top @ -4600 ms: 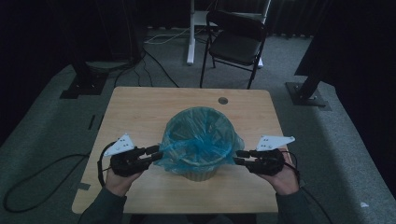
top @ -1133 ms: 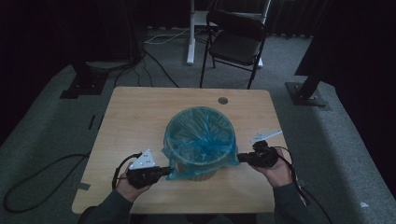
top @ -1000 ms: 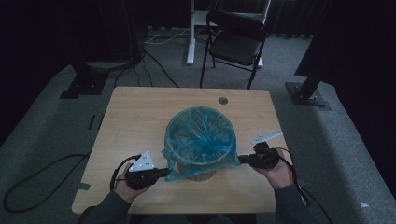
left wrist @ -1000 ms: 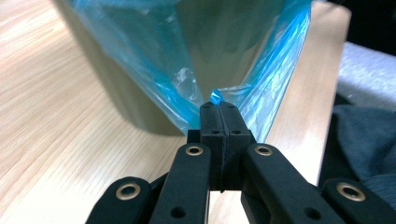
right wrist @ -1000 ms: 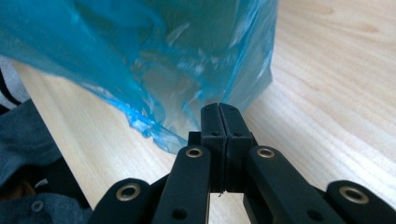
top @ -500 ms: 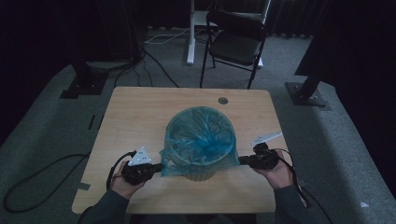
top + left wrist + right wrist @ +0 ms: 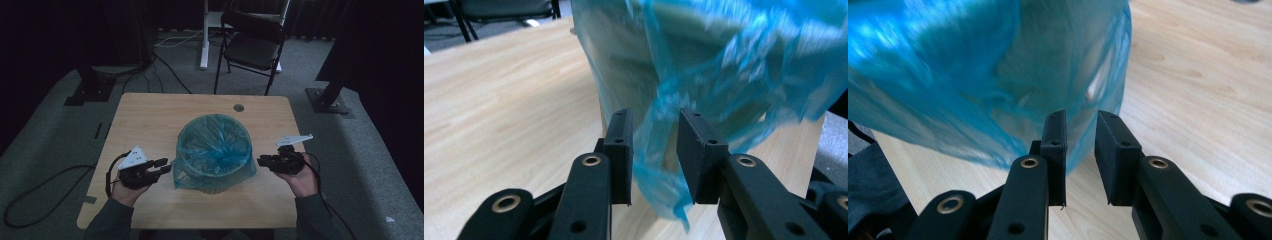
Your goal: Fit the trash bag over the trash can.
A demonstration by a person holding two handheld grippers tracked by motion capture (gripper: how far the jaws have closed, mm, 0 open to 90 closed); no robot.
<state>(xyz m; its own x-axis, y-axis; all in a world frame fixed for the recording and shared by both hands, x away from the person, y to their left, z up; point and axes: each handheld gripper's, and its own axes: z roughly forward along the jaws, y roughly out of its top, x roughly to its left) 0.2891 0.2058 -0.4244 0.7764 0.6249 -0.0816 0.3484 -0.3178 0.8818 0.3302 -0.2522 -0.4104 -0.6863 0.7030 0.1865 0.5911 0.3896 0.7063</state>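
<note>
A waste bin (image 7: pixel 216 165) lined with a blue plastic bag (image 7: pixel 220 150) stands near the front middle of the wooden worktop (image 7: pixel 150 120), the bag's edge folded down over the rim and hanging along the bin's wall. The left tongs (image 7: pixel 162 166) sit just beside the bin's left side; their jaws have just been opening and now stand apart, with a loose flap of the bag hanging between them, though blur makes any contact hard to judge. The right tongs (image 7: pixel 260 161) sit just beside the bin's right side, jaws likewise just opened, parted narrowly and pressing on nothing, the bag's hem just ahead of them. A black folding chair (image 7: pixel 252 45) stands beyond the worktop.
</note>
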